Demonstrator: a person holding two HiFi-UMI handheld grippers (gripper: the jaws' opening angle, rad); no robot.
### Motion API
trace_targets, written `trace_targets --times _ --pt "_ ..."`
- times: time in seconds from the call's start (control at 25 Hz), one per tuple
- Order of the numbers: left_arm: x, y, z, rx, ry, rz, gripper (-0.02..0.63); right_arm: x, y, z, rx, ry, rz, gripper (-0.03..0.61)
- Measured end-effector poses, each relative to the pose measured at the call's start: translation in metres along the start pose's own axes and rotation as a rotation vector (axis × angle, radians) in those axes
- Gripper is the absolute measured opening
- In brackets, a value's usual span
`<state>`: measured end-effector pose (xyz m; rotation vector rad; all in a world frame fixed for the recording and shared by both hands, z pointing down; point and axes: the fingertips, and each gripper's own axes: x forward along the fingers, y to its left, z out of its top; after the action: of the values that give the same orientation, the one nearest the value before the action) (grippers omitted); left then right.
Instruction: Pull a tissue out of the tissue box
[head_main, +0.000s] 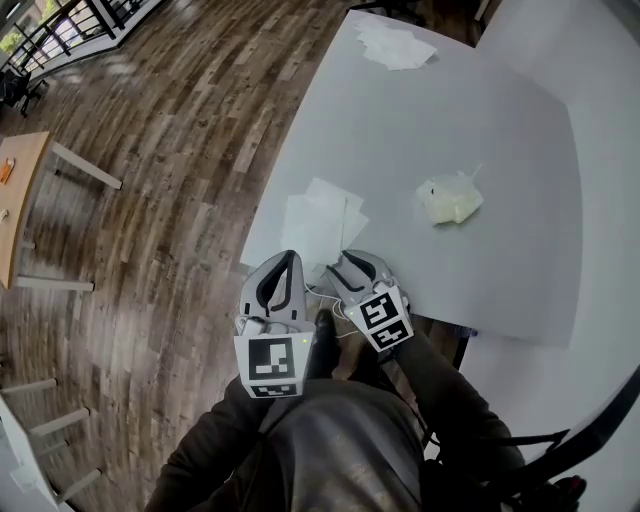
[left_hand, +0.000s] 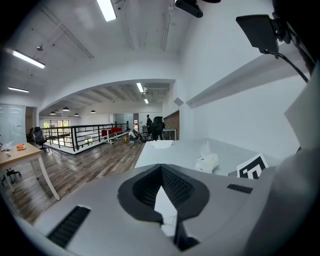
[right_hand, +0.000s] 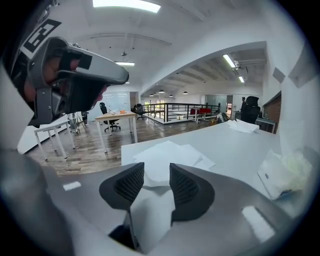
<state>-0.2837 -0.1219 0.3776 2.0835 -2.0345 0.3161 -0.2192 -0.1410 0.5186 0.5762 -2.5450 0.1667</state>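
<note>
The tissue box (head_main: 450, 198), pale with a tissue tuft poking from its top, sits on the grey table (head_main: 500, 130); it also shows in the right gripper view, the tissue box (right_hand: 282, 175), and in the left gripper view (left_hand: 206, 162). A loose pile of flat tissues (head_main: 322, 220) lies near the table's front edge. My right gripper (right_hand: 156, 172) stands open right at that pile (right_hand: 165, 155), with a white sheet showing in the gap and neither pad pressing on it. My left gripper (left_hand: 161, 169) is shut with nothing in it, just left of the right gripper (head_main: 350, 268), its tips (head_main: 288, 258) at the table's corner.
A second heap of crumpled tissues (head_main: 395, 45) lies at the table's far end. Wooden floor (head_main: 170, 150) runs along the left of the table, with a wooden desk (head_main: 20, 190) and a railing beyond. A white wall (left_hand: 240, 110) borders the table on the right.
</note>
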Motion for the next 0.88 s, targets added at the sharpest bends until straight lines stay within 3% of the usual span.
trace_targets --times 0.32,0.44,0.64,0.88 --pt "-0.044 -0.054 0.006 0.057 -0.068 -0.093 -0.002 -0.101 0.031 0.008 0.149 -0.135 -0.041 0.15" --pt "-0.071 -0.092 0.006 0.103 -0.094 -0.154 -0.002 -0.167 0.039 0.023 0.19 -0.205 -0.114 0.118" --pt "-0.12 -0.151 0.015 0.064 -0.108 -0.247 -0.002 -0.282 0.056 0.047 0.303 -0.319 -0.252 0.05" --pt "-0.171 -0.193 0.033 0.06 -0.134 -0.345 -0.002 -0.352 0.082 0.071 0.394 -0.417 -0.336 0.011"
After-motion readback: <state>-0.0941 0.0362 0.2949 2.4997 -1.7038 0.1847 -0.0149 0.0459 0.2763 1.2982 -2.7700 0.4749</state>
